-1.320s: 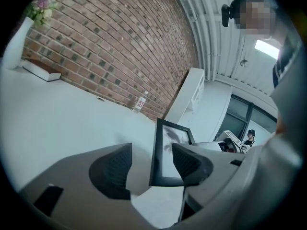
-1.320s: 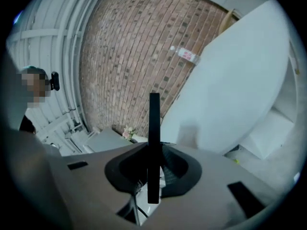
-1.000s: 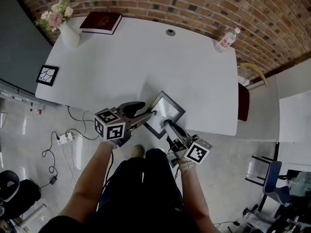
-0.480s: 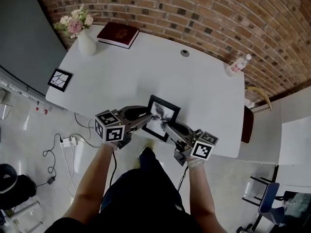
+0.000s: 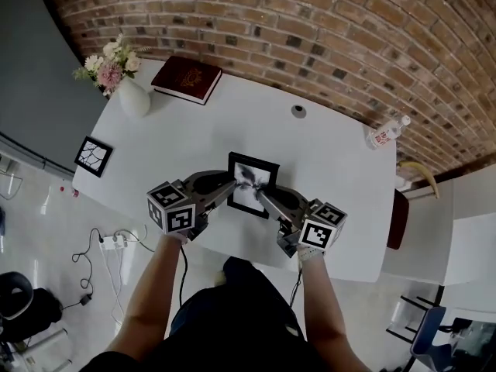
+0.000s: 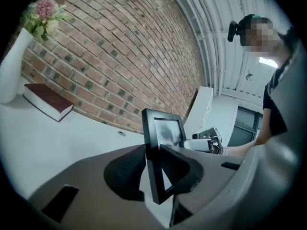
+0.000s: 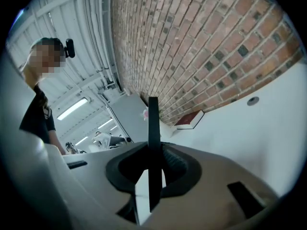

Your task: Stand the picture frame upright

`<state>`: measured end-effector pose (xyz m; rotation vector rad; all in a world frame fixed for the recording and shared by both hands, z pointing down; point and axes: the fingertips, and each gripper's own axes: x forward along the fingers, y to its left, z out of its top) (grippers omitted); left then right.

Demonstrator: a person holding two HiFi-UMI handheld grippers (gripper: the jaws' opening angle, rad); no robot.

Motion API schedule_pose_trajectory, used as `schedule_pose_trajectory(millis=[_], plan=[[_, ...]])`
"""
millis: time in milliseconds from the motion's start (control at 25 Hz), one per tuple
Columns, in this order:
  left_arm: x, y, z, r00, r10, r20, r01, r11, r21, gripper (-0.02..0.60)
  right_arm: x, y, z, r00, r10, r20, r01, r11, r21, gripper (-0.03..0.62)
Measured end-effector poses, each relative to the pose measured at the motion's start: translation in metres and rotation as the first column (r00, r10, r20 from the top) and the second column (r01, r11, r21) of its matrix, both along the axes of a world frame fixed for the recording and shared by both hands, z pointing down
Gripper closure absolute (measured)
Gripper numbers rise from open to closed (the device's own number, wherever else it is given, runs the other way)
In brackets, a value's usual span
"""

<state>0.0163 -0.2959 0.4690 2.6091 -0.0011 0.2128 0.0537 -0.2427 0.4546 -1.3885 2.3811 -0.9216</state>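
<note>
The black picture frame stands nearly upright on the white table, held from both sides. My right gripper is shut on its right edge; in the right gripper view that edge runs straight up between the pads of the right gripper. My left gripper is at the frame's left edge with its jaws closing. In the left gripper view the frame stands between the jaws of the left gripper, a sliver of light still showing beside one finger.
A white vase of flowers and a dark red book sit at the table's far left. A small black-framed picture lies at the left edge, a water bottle at the far right. A brick wall runs behind the table.
The frame has been raised from lying tilted near the table's front edge to almost upright, farther in on the table. The left jaws have narrowed around its edge.
</note>
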Motion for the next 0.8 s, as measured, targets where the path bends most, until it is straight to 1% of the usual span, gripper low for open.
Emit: schedule_pose_trajectory(millis=[200, 400, 480, 600, 720, 800], plan=[[0.029, -0.037, -0.006, 0.999, -0.034, 0.001, 0.034, 0.999, 0.031, 0.485, 0.033, -0.039, -0.001, 0.992, 0.022, -0.122, -0.021, 1.000, 0.009, 0.522], [0.052, -0.063, -0.003, 0.998, -0.035, 0.054, 0.030, 0.995, 0.096, 0.485, 0.056, -0.066, 0.006, 0.971, 0.006, -0.238, -0.008, 1.000, -0.005, 0.520], [0.060, -0.072, -0.002, 0.997, -0.041, 0.069, 0.034, 0.994, 0.108, 0.485, 0.064, -0.075, 0.009, 0.967, 0.009, -0.256, -0.011, 1.000, -0.004, 0.520], [0.070, -0.084, -0.004, 0.995, -0.058, 0.085, 0.047, 0.991, 0.128, 0.486, 0.075, -0.087, 0.011, 0.968, 0.019, -0.250, -0.018, 1.000, 0.006, 0.519], [0.078, -0.095, -0.008, 0.994, -0.070, 0.087, 0.055, 0.985, 0.164, 0.488, 0.084, -0.099, 0.009, 0.971, 0.021, -0.239, -0.016, 1.000, 0.024, 0.520], [0.080, -0.101, -0.011, 0.993, -0.083, 0.085, 0.066, 0.981, 0.183, 0.488, 0.087, -0.106, 0.007, 0.968, 0.018, -0.248, -0.009, 0.999, 0.037, 0.519]])
